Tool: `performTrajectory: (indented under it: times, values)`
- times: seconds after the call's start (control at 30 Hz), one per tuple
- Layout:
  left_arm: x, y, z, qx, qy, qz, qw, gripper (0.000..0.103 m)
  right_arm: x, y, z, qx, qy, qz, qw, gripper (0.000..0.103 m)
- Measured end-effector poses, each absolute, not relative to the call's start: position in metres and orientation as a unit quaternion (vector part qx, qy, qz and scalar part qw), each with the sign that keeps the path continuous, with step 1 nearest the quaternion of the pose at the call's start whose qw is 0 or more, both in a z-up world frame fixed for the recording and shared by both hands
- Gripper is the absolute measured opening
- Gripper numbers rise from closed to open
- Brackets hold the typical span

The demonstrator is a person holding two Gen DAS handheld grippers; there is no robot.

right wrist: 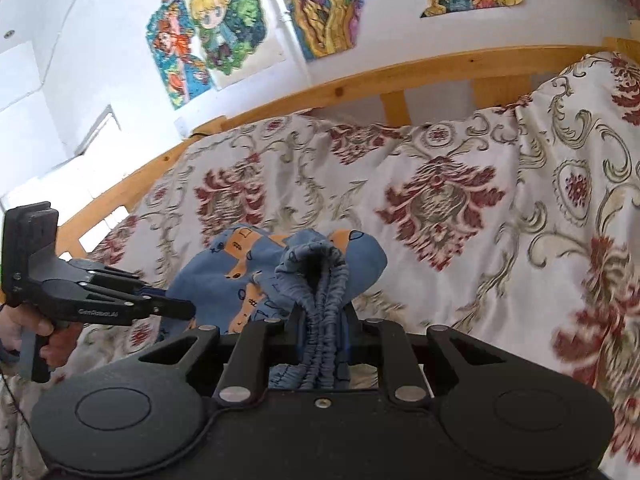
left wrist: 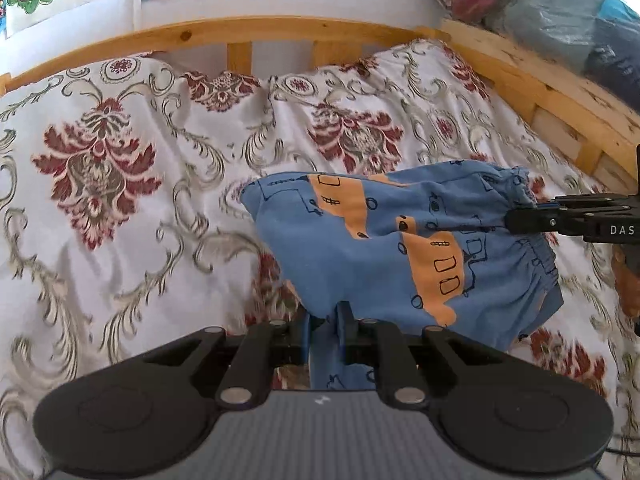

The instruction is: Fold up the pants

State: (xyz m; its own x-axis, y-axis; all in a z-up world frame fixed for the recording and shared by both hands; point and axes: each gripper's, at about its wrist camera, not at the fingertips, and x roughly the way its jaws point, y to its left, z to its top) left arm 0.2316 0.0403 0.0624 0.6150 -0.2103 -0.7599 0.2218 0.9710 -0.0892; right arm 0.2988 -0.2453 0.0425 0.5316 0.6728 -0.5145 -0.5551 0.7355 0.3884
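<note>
Small blue pants [left wrist: 400, 240] with orange bus prints hang bunched above the bed, held at two places. My left gripper [left wrist: 326, 320] is shut on a lower edge of the cloth, which runs down between its jaws. From the right edge of the left wrist view my right gripper [left wrist: 516, 220] reaches in, shut on the gathered elastic waistband [left wrist: 536, 256]. In the right wrist view the waistband [right wrist: 320, 320] is pinched in the right gripper [right wrist: 322, 320], and the pants [right wrist: 232, 276] sag to the left. There the left gripper [right wrist: 188, 308] bites their left side.
A bedspread [left wrist: 140, 200] with a red and grey floral print covers the bed. A wooden bed rail [left wrist: 280, 34] runs along the far side and the right. Bags and clothes [left wrist: 540, 12] are piled at the upper right. Drawings [right wrist: 224, 28] hang on the white wall. A hand [right wrist: 48, 340] grips the left tool.
</note>
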Motion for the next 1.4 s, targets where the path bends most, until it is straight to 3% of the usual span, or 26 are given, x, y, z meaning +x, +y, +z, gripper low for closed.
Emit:
performTrajectory:
  times: [0.47,1.4]
  values:
    - [0.301,0.033,0.027,0.013,0.438,-0.121,0.891,0.013,0.351,-0.242,0.002,0.088,0.386,0.322,0.860,0.018]
    - [0.315,0.036,0.005,0.012,0.452,-0.111,0.885,0.014,0.363,-0.233,-0.006,0.069,0.389,0.307,0.866,0.018]
